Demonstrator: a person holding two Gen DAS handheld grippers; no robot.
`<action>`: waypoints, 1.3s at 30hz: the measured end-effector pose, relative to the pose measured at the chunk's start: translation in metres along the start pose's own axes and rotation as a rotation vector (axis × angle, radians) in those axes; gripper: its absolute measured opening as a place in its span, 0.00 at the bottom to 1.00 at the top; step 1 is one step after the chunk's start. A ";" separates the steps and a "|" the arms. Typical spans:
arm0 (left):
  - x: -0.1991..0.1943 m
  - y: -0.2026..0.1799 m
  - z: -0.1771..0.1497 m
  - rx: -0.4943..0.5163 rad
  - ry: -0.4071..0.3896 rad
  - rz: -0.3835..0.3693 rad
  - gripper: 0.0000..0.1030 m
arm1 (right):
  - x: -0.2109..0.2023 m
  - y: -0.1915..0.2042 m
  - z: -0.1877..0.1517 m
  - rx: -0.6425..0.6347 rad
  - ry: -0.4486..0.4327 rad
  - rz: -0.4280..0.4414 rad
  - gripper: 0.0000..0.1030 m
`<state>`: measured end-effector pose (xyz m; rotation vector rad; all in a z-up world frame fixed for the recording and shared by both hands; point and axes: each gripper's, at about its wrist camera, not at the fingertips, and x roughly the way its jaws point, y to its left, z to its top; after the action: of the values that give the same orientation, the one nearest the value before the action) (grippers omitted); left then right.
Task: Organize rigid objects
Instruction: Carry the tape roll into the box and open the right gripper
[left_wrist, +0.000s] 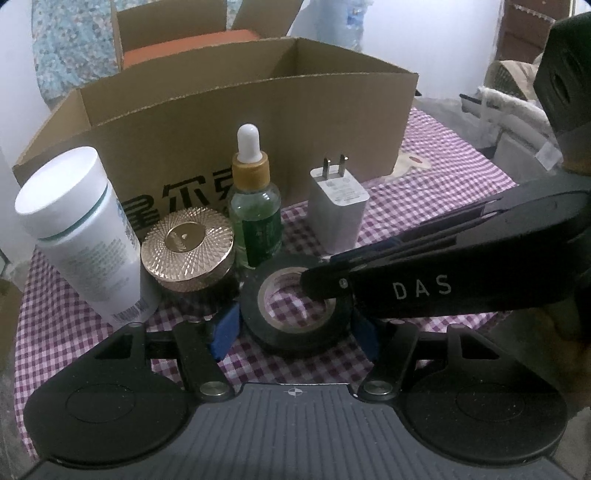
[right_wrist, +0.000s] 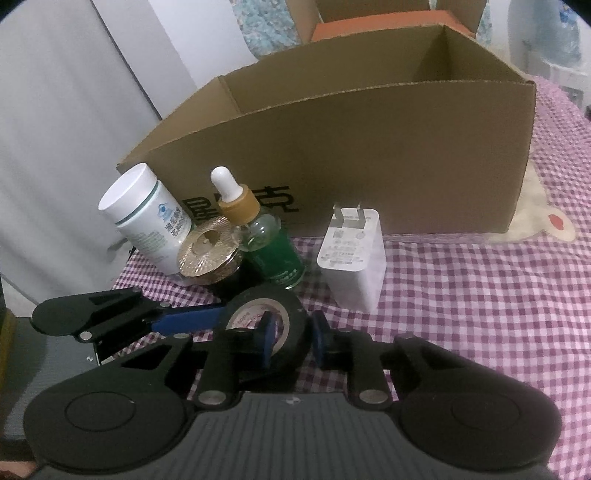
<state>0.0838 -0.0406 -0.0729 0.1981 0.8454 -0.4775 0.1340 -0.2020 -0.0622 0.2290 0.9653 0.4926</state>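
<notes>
Pinching the wall of the black tape roll (right_wrist: 267, 314), the right gripper (right_wrist: 291, 338) has one blue pad inside the core and the other on the outer face, jaws drawn narrow around that band. The roll lies flat on the checked cloth (right_wrist: 461, 314) at six o'clock in the right wrist view, closest of everything. The left gripper (left_wrist: 295, 328) straddles the same roll (left_wrist: 291, 314) from the opposite side, its pads standing half-wide either side and, as far as I can tell, not pressing. Two claws crowd one roll; that's the hazard. Lift now and the roll could catch a left pad and twist out of a thin one-wall pinch.

Just past the roll, at eleven o'clock, sits the gold-lidded jar (right_wrist: 210, 254), nearly touching it, with the green dropper bottle (right_wrist: 266, 247) at twelve and the white tube (right_wrist: 147, 218) leaning behind. A swinging roll could knock the tall dropper over. At one o'clock stands the white charger plug (right_wrist: 352, 258), prongs up, apart from the rest. Farthest back, the open cardboard box (right_wrist: 351, 155), presumably the destination; its near wall is high and needs clearing.
</notes>
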 end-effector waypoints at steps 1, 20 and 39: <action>-0.002 -0.001 0.000 0.001 -0.003 0.001 0.63 | -0.002 0.000 -0.001 -0.002 -0.003 -0.001 0.22; -0.105 -0.020 0.046 0.073 -0.276 0.070 0.63 | -0.118 0.047 0.028 -0.161 -0.265 0.005 0.22; -0.017 0.061 0.180 -0.008 0.030 0.017 0.63 | -0.035 0.007 0.185 -0.052 -0.066 0.100 0.23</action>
<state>0.2241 -0.0450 0.0564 0.2049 0.8745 -0.4564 0.2689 -0.2078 0.0688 0.2459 0.8785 0.5983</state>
